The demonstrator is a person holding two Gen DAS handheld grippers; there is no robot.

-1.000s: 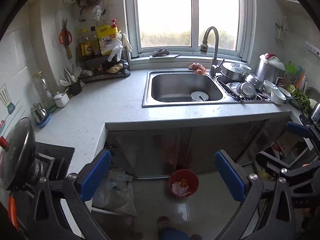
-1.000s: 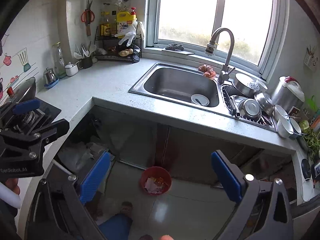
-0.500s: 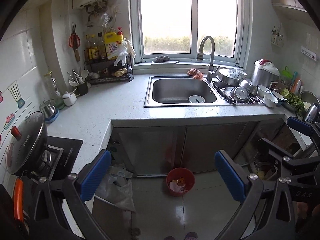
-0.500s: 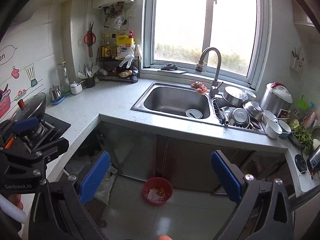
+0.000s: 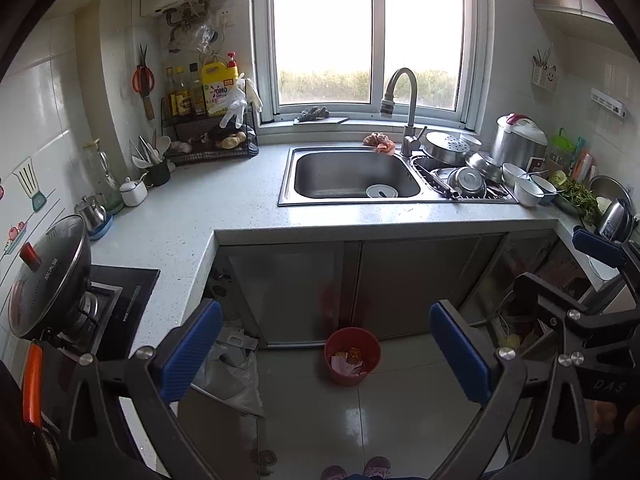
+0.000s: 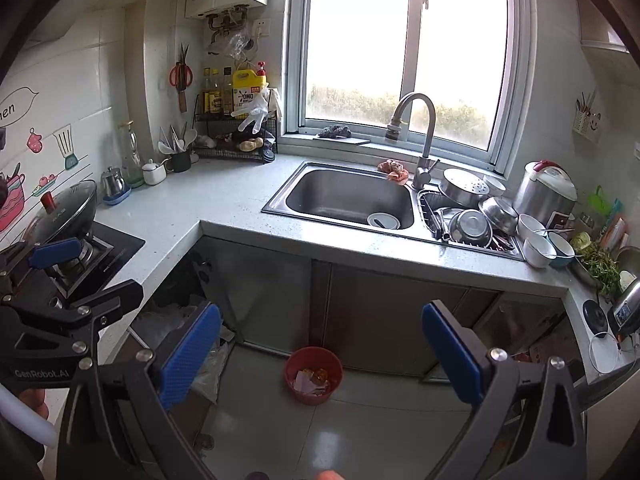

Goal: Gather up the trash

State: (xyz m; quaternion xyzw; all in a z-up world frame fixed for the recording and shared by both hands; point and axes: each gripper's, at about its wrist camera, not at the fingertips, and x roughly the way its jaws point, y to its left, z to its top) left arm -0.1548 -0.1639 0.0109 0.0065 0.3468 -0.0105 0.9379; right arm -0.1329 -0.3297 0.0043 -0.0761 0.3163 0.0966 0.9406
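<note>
A red trash bin (image 5: 352,355) is seen upright on the tiled floor, just before the cabinet doors below the sink. Crumpled paper scraps and orange wrappers (image 6: 313,379) are contained inside.

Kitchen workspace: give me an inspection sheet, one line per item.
Surface: grey speckled countertop, bare in the middle; tiled floor below.
Job's things: red bin on the floor before the cabinet doors, scraps inside.
Clutter: white dish in the sink; steel bowls on the drainer; plastic bag under the counter.
Grippers: left gripper open, empty; right gripper open, empty.
Cables: nothing seen.
Surroundings: bright window; lidded pan on the hob.
</note>
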